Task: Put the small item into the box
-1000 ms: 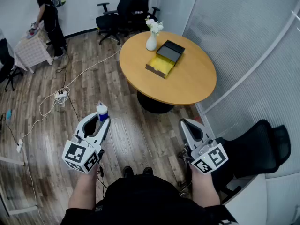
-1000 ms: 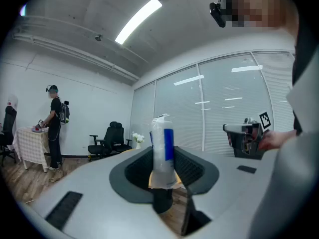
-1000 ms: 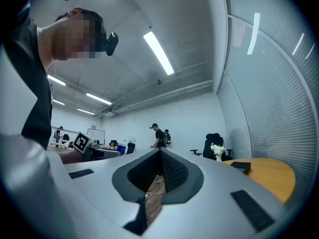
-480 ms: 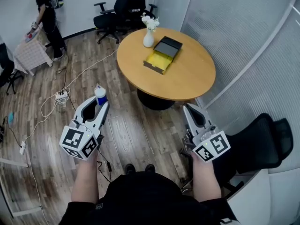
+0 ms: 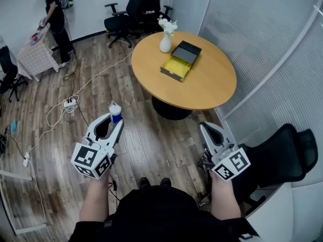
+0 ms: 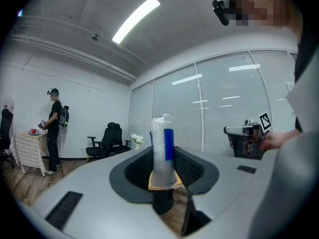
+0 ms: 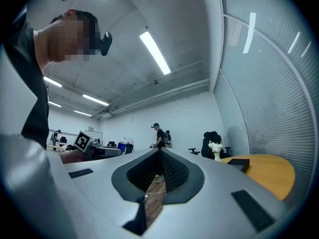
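A small clear-wrapped item with a blue panel (image 5: 115, 112) stands upright between the jaws of my left gripper (image 5: 114, 121), which is shut on it; the left gripper view shows the same small item (image 6: 162, 151) pinched at the jaw tips of that left gripper (image 6: 162, 180). An open box with a yellow inside and a dark lid (image 5: 180, 61) lies on the round wooden table (image 5: 207, 84) far ahead. My right gripper (image 5: 208, 129) hangs over the floor, shut and holding nothing; in its own view the right gripper (image 7: 160, 152) has its tips meeting.
A white vase of flowers (image 5: 165, 40) stands by the box. Black office chairs (image 5: 136, 6) sit behind the table, another chair (image 5: 280, 158) at my right. Cables and a power strip (image 5: 68, 104) lie on the wood floor. A person (image 5: 55, 19) stands at a small table far left.
The view has shifted slightly; the table and box sit a little lower and further right. Both grippers hang a bit lower in the picture, the left still holding the item.
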Tool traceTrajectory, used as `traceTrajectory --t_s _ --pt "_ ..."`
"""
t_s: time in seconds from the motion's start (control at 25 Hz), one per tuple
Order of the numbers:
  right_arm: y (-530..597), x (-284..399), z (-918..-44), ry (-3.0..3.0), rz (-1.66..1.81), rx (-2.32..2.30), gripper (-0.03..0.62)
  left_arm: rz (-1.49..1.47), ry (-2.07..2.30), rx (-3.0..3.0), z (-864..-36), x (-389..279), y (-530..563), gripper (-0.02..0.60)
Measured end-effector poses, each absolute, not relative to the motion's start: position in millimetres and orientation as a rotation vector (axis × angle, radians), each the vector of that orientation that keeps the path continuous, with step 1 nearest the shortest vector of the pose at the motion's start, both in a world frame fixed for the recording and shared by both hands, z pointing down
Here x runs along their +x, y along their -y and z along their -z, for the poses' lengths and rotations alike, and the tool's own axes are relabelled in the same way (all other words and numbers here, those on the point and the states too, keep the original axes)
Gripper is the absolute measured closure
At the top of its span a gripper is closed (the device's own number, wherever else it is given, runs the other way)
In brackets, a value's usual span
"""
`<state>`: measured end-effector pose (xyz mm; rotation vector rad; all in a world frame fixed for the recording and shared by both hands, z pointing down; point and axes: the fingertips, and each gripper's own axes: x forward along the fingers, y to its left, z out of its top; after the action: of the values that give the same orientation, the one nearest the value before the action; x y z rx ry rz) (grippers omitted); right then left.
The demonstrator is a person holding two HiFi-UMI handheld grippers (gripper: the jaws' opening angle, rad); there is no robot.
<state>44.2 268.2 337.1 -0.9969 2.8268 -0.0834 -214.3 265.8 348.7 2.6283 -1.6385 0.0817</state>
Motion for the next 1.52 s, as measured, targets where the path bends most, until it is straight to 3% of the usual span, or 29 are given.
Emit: traceTrajectory --t_s 0.76,1.52 --pt "-238 0 -339 -2.843 0.100 -0.972 0.556 -0.104 1.587 2.594 -377 -258 -232 0.449" --pt "-66 31 -366 -2.847 0.224 -0.903 0.556 -0.215 1.559 2.560 -389 -211 -66 0.449"
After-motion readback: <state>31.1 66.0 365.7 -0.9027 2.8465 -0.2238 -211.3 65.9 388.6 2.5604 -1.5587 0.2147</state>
